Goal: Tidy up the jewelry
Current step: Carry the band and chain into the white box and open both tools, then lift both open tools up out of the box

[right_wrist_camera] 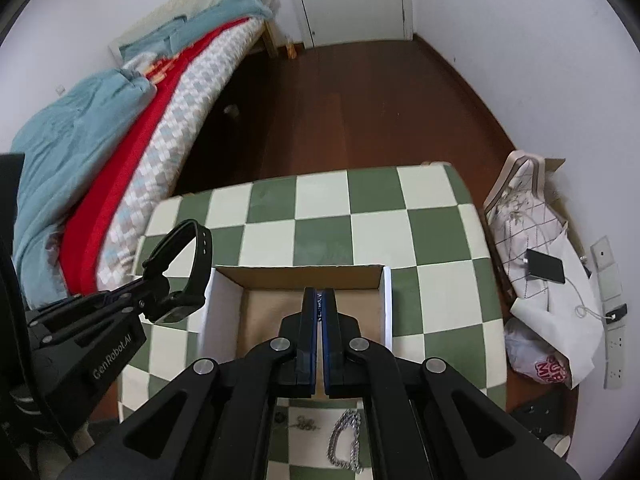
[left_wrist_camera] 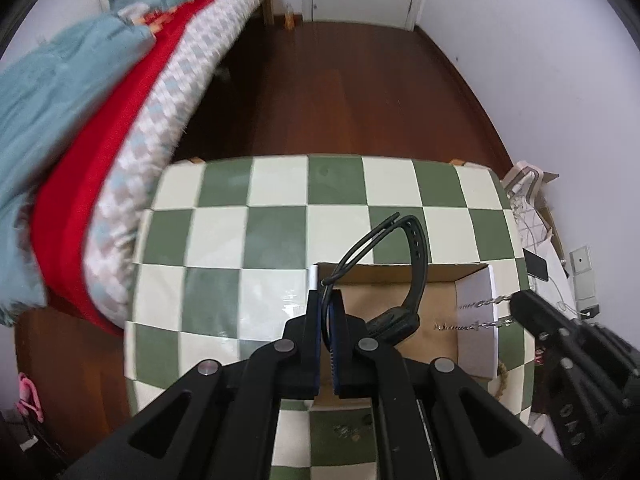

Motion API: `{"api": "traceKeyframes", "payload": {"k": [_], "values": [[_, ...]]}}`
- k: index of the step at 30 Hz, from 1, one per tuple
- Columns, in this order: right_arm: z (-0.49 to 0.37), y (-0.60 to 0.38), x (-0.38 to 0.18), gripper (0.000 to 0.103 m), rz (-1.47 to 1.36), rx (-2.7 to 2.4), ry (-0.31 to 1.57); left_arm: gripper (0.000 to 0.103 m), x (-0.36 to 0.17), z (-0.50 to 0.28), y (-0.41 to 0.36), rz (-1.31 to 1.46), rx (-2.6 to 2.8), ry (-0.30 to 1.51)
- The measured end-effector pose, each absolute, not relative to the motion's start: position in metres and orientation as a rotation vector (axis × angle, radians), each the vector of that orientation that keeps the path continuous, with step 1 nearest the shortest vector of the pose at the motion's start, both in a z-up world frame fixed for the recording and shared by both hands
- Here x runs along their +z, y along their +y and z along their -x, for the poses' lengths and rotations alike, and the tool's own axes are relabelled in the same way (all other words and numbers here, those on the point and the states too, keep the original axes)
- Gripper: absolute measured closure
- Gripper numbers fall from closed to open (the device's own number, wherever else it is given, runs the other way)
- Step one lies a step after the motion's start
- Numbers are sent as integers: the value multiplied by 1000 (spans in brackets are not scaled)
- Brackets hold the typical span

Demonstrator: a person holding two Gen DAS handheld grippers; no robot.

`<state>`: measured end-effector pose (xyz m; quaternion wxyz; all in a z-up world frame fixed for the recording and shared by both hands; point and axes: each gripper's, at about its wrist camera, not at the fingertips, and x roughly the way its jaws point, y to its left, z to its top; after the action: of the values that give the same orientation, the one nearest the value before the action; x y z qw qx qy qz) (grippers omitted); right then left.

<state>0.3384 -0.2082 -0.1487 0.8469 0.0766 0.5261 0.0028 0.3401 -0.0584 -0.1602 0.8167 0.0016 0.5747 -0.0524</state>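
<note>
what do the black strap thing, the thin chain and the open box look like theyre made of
Black watch-like band: matte rubber or silicone, probably; it bends in a soft loop with punched holes.
Thin silver chain: metal, it seems; bright twisted links.
Open shallow box: cardboard; brown raw inside, white smooth outer walls.

We see a bench [right_wrist_camera: 376,240] with a smooth, a bit shiny green and white checked top, and on it a box [right_wrist_camera: 296,274] of plain brown cardboard with white paper sides. The watch [left_wrist_camera: 404,280] has a soft-looking matt black band, and the chain [left_wrist_camera: 476,323] is shiny twisted silver metal. The fingers [right_wrist_camera: 310,320] are matt black plastic, the floor [right_wrist_camera: 360,112] is glossy dark wood, and the bed [right_wrist_camera: 100,152] has soft cloth blankets.
</note>
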Motion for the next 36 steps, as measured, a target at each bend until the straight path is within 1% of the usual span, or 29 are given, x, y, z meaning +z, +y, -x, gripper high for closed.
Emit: {"api": "traceKeyframes", "payload": {"k": [2,5,7,8,9,10,11,12,13,14,19,20,22,29,36], "values": [[-346,-210,-163,101,-151,6,1132,101,-170,-347,-60,8,-115,1241],[-359,-214,-187,101,-153,24,1195,93,-185,-358,-61,16,-117,1292],[-368,-216,-204,100,-149,37,1257,91,-190,-361,-59,43,-127,1305],[-369,-218,-210,99,-140,34,1280,84,-189,-361,-60,36,-122,1296],[-370,-218,-215,96,-126,23,1299,69,-187,-361,-60,25,-119,1280],[-369,-219,-218,81,-113,15,1310,54,-183,-359,-60,18,-120,1262],[-368,-219,-221,55,-104,5,1322,13,-181,-359,-60,17,-121,1255],[-365,-219,-222,44,-100,1,1326,0,-179,-359,-59,11,-116,1244],[-362,-218,-224,18,-89,-8,1332,0,-175,-356,-57,-5,-99,1218],[-360,-216,-225,10,-60,-34,1340,0,-173,-354,-56,-21,-86,1205],[-344,-206,-228,9,23,-86,1339,0,-165,-340,-45,-49,-13,1143],[-338,-204,-229,6,43,-106,1330,0,-165,-335,-42,-65,8,1121],[-331,-204,-229,4,30,-116,1321,0,-166,-327,-37,-80,34,1100],[-304,-198,-220,4,1,-123,1298,0,-174,-295,-22,-94,91,1095],[-275,-195,-196,4,-4,-155,1224,0,-155,-264,-19,-117,77,1044]]}}
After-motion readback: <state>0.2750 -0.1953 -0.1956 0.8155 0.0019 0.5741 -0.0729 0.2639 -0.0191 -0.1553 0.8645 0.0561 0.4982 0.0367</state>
